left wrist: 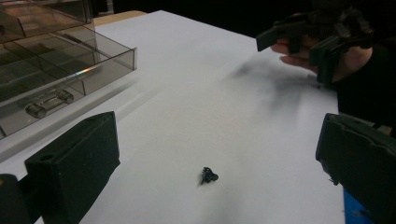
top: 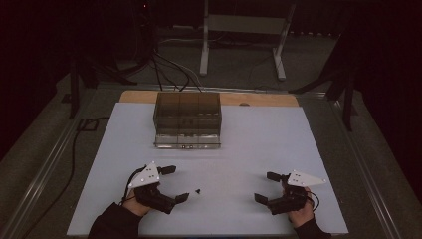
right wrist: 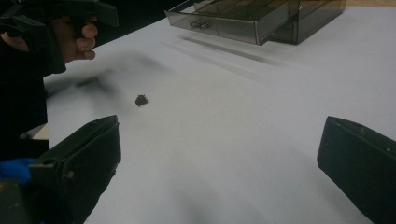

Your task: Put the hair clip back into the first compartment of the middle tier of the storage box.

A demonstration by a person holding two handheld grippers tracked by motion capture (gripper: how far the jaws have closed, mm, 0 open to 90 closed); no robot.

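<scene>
Lying target: a small black part (top: 197, 191) sits alone on the white table sheet (top: 239, 149), well on the person's side of the clear drawer box (top: 187, 119).
Landmark: every place below is given from the small black part.
Left gripper: the left gripper (top: 175, 184) is just beside the part, on its left; the jaws stand wide apart and hold nothing.
Left gripper's own view: the part (left wrist: 208, 175) lies ahead, between the lines of the two black jaws and a little short of them, so it is already framed.
Right gripper: the right gripper (top: 265, 187) is well apart from the part, on its right; its jaws are also spread, with nothing between them.
Right gripper's own view: the part (right wrist: 141, 100) is far off, up and to the left, outside the span of the jaws.
Nearer hand: the left, clearly.
Long axis: too small and lumpy to tell; no clear long side shows in either gripper view.
Drawer box: beyond the part, towards the far edge of the sheet, with its lowest drawer (left wrist: 65, 88) pulled out towards the part.
Touching: nothing touches the part except the sheet.
Judged next move: a short push forward and down by the left gripper, then a close across the part; likely a carry to the pulled-out drawer after that.
Risk, as a guess: such a tiny piece may skid off a jaw tip instead of being pinched.
</scene>
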